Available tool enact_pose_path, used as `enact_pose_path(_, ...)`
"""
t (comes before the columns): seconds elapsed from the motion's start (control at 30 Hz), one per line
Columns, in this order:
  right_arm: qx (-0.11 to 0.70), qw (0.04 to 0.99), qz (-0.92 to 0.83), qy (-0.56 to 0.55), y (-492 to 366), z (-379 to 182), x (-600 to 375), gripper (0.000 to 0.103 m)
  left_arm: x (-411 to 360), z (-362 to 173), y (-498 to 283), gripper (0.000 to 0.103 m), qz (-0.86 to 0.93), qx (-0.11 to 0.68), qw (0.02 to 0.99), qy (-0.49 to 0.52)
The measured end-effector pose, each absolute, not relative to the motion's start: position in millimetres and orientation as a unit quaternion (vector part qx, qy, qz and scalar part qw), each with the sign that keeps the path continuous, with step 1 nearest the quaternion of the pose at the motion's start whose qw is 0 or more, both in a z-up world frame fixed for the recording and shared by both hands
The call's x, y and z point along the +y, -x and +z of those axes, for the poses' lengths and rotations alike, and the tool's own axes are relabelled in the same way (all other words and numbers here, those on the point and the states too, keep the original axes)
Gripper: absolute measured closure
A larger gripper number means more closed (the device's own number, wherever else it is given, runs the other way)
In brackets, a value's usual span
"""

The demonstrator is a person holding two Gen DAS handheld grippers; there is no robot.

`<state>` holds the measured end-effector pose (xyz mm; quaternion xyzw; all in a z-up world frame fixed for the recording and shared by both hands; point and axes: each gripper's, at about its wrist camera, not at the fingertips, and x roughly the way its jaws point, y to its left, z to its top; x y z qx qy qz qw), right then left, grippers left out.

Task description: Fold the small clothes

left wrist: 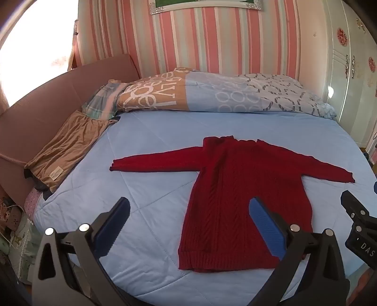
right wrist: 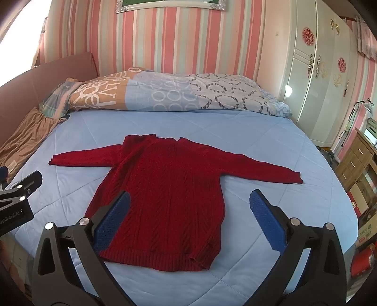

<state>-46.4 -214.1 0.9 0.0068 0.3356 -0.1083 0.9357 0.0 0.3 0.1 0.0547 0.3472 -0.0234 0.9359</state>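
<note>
We hover over the bed's (left wrist: 153,131) near edge, left gripper (left wrist: 188,226) and right gripper (right wrist: 189,221) both agape, empty. Red knit sweater (right wrist: 165,188) flat, unfolded; next: pinch a sleeve.

Hem corner of red sweater (right wrist: 165,200) hidden behind blue pad (right wrist: 110,223); framed picture (right wrist: 172,4) cropped at top.

Bedroom. Back wall (right wrist: 179,35) in pink/white/grey vertical stripes, framed picture (right wrist: 172,4) at top edge. Bed (right wrist: 294,150) with light blue quilted cover, pink headboard (left wrist: 47,94) on the left side. Folded patterned duvet (right wrist: 179,94) along the far edge. White wardrobe (right wrist: 325,82) with red flower decals at right, wooden drawers (right wrist: 355,162) beside it. Bright window (left wrist: 30,47) glare upper left.
</note>
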Motion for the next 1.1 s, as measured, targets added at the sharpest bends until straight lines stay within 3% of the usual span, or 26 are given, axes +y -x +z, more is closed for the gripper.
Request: enact_pose_path(1.1,0.335,0.936,-0.107,-0.006,48.4,3.1,-211.6,0.003,-18.7,-2.7,-3.4,0.002,-0.029,0.349,0.935,-0.058)
